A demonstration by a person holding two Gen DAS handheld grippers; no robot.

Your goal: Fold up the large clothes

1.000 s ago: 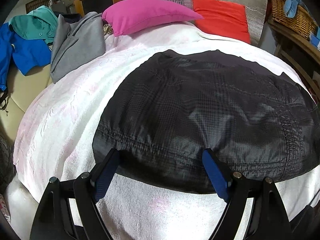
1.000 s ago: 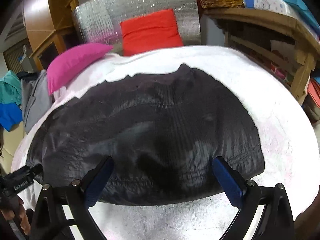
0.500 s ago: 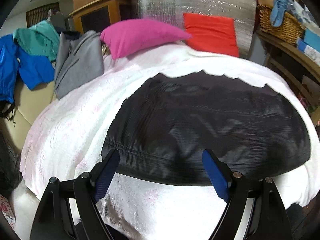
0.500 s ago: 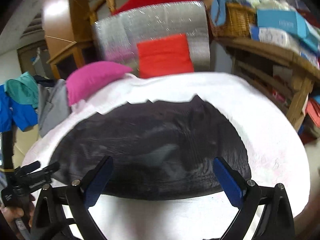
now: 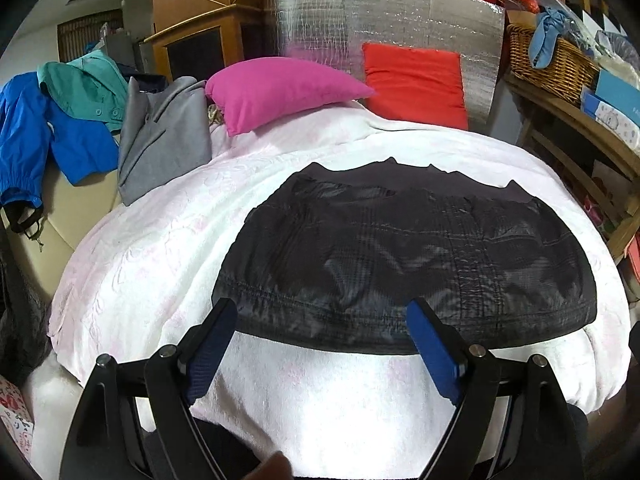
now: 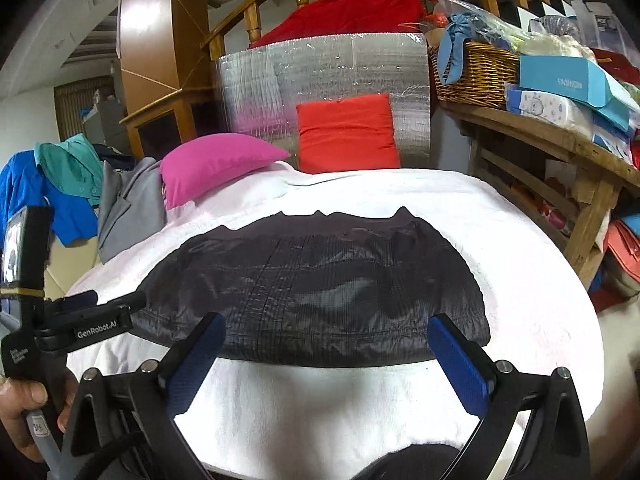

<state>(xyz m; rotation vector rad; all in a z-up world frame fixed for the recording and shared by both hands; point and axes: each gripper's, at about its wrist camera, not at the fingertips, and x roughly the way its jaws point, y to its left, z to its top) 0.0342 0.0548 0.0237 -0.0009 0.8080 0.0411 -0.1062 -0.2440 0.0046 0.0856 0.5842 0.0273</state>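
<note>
Lying flat on white blanket (image 5: 160,280), black jacket (image 5: 400,260) sits at 12 o'clock of both grippers — long axis 9-to-3. Left gripper (image 5: 320,332) and right gripper (image 6: 326,342): jaws apart, empty, near hem; neither clearly nearer.

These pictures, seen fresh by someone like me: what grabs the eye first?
A big black garment lies spread flat in the middle of a white blanket. Behind it, a pink pillow and a red cushion glow against a silver foil panel. Low in each view, the left gripper and right gripper stand open and empty.
</note>
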